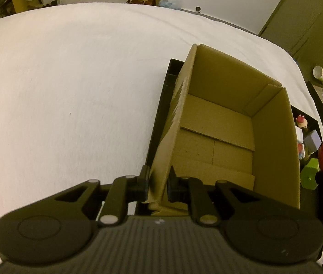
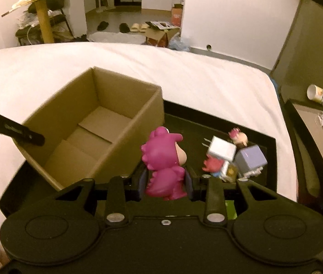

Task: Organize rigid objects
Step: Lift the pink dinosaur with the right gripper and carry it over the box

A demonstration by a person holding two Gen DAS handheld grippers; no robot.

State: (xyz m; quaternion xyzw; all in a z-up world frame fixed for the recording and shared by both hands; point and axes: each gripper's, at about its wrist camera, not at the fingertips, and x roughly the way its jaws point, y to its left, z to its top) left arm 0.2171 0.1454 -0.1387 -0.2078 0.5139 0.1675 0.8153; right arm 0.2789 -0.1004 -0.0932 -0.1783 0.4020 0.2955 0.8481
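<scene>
Pink dinosaur figure [image 2: 164, 162] clamped in right hand-held gripper [image 2: 166, 186], above tray [image 2: 207, 123]

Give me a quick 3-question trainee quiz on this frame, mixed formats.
1. True or false: the cardboard box already has a toy lying in it.
2. Multiple choice: what is the right gripper shut on? A) the pink dinosaur figure B) the grey cube toy C) the box wall
3. Short answer: what sits between the left gripper's jaws?

Key
1. False: only the bare flaps of its floor show.
2. A
3. The near wall of the cardboard box, which the jaws pinch; the box stands on the black tray.
</scene>
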